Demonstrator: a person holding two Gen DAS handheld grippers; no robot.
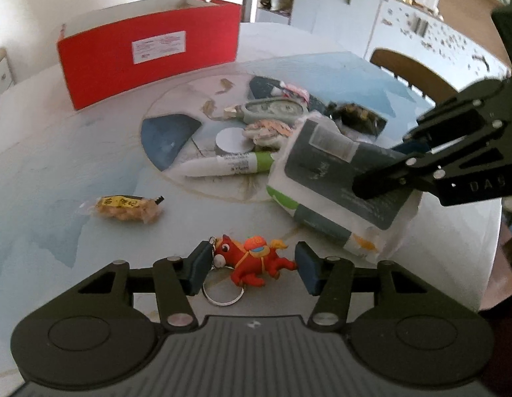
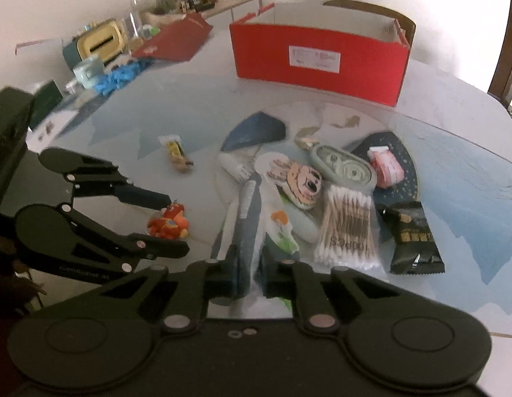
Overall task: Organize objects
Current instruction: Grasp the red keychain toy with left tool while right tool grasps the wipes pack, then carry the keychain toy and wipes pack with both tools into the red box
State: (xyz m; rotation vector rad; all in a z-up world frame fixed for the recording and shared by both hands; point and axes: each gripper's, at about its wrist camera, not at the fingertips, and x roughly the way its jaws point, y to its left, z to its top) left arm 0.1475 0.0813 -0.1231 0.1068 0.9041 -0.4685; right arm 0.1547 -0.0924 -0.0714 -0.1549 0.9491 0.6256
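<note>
My left gripper (image 1: pixel 252 264) is open, with its fingers on either side of a red horse keychain (image 1: pixel 252 259) lying on the table; it also shows in the right wrist view (image 2: pixel 169 223). My right gripper (image 2: pixel 247 274) is shut on a grey and white packet (image 2: pixel 247 218), which appears in the left wrist view (image 1: pixel 335 178) held just above the table. An open red box (image 1: pixel 150 53) stands at the far side of the table, also in the right wrist view (image 2: pixel 322 59).
On the table lie a white and green marker (image 1: pixel 222 165), a snack pack (image 1: pixel 126 210), a grey tape dispenser (image 2: pixel 343 167), cotton swabs (image 2: pixel 348 228), a black sachet (image 2: pixel 413 238), a pink packet (image 2: pixel 386 165) and a cartoon patch (image 2: pixel 297 182). Clutter lines the far left edge (image 2: pixel 100 63).
</note>
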